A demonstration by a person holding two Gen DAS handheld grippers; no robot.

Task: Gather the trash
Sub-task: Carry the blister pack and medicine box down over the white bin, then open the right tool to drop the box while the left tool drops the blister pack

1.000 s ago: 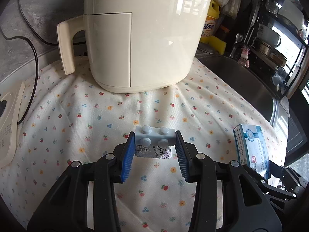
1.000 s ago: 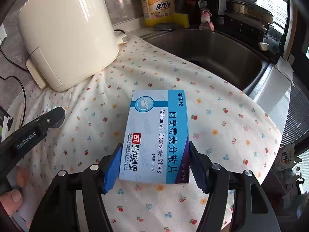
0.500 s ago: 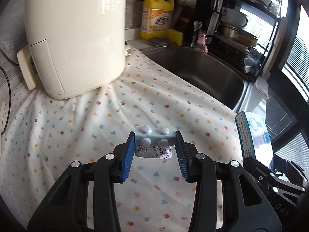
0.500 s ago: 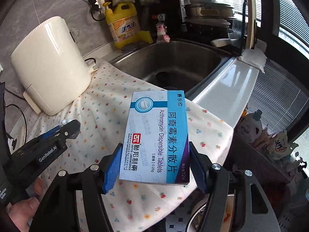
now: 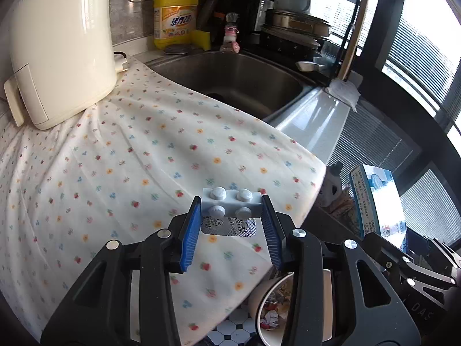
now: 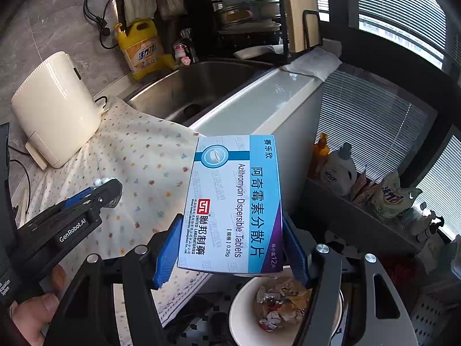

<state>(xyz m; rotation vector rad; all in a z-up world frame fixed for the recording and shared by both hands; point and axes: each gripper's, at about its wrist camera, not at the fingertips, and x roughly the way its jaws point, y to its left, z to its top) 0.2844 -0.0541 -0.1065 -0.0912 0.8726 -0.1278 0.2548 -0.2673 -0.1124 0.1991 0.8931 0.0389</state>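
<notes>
The left tongs [image 5: 232, 225] squeeze a blister pack of pills [image 5: 230, 210] over the edge of the counter [image 5: 115, 158] with its flowery cloth. The right tongs [image 6: 230, 248] squeeze a blue medicine box [image 6: 230, 201] right above the white trash bin [image 6: 245, 317] on the floor. This looks like the carrying step. Next, each tongs should get over the bin and let go.

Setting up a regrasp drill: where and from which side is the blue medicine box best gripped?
Grip the medicine box across its two long narrow edges near one short end, coming in along its length. The flat, parallel sides suit the pads, as the right claw does now.
</notes>
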